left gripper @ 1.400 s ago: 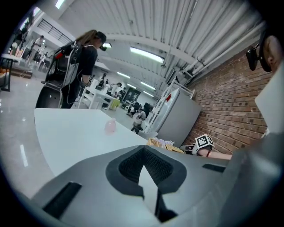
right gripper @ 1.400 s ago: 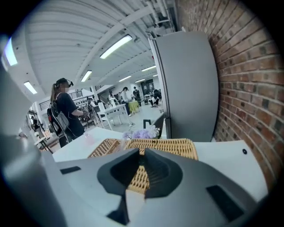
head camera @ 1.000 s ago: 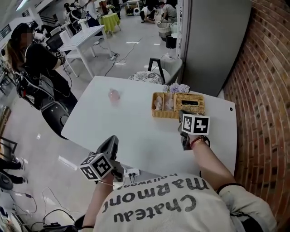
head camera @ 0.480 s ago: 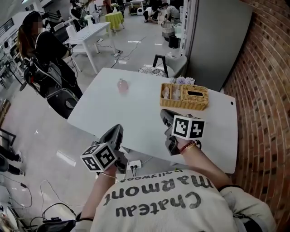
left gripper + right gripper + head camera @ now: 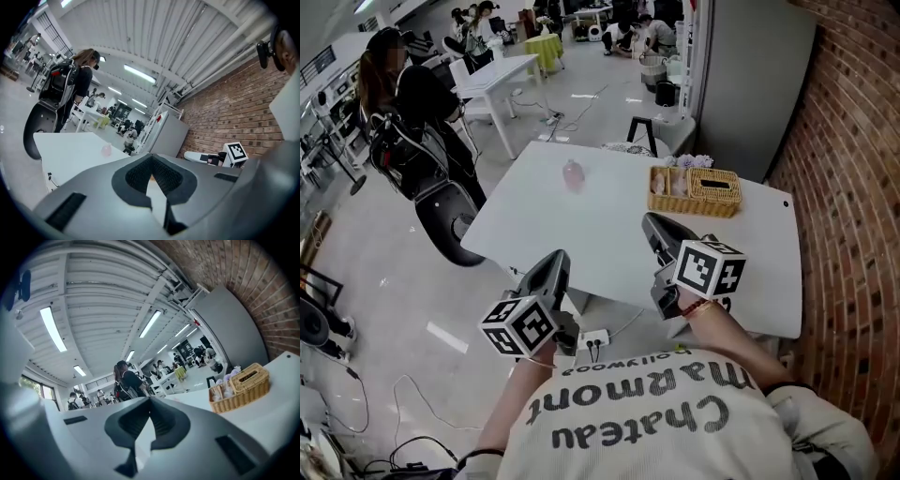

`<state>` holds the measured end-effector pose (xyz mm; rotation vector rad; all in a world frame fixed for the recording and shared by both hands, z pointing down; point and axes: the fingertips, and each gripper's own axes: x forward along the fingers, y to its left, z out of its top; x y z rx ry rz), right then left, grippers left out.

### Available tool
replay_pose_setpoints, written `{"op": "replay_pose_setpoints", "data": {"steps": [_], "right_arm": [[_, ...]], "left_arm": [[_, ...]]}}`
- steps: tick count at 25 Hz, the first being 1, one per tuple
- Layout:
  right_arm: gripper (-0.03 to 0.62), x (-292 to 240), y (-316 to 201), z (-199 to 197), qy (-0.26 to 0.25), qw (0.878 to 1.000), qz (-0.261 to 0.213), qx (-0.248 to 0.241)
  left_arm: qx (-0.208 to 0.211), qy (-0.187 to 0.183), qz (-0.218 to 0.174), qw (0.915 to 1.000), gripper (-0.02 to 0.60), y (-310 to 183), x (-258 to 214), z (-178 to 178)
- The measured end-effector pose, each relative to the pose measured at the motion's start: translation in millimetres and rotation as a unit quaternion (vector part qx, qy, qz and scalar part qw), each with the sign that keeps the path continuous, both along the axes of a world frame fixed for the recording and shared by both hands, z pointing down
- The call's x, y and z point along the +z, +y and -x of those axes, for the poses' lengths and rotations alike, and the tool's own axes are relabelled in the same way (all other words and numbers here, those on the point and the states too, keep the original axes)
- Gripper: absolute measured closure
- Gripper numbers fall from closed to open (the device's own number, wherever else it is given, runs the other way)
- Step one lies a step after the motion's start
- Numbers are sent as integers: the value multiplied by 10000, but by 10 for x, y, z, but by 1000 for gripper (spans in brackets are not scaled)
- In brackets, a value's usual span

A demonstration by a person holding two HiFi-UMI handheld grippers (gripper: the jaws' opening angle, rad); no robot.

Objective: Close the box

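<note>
The box is a wicker basket [image 5: 695, 191] at the far right of the white table [image 5: 581, 234]; its right half carries a woven lid with a slot, its left half shows pale things inside. In the right gripper view the wicker basket [image 5: 240, 387] is at the right, well ahead of the jaws. My right gripper [image 5: 656, 225] hovers over the table's near edge, shut and empty, apart from the basket. My left gripper [image 5: 555, 267] is shut and empty too, held off the table's near left edge. Both jaw pairs meet at their tips with nothing between them.
A small pink object [image 5: 573, 174] stands on the table's far left part. A brick wall [image 5: 853, 187] runs along the right and a grey cabinet [image 5: 750, 75] stands behind the table. A person in dark clothes [image 5: 412, 103] stands at the left. A power strip [image 5: 593, 339] lies under the table's edge.
The right gripper has drawn back from the basket to the table's near edge. The head view has backed away, so the table and basket sit farther off.
</note>
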<state>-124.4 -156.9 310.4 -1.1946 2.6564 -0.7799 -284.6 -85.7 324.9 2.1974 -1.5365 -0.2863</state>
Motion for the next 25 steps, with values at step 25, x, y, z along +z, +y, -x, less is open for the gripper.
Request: {"op": "replay_pose_setpoints", "data": {"steps": [25], "right_arm": [[591, 86, 621, -304, 1043, 9939, -345, -40]], "left_arm": [[-104, -121, 64, 9999, 581, 524, 52, -355]]}}
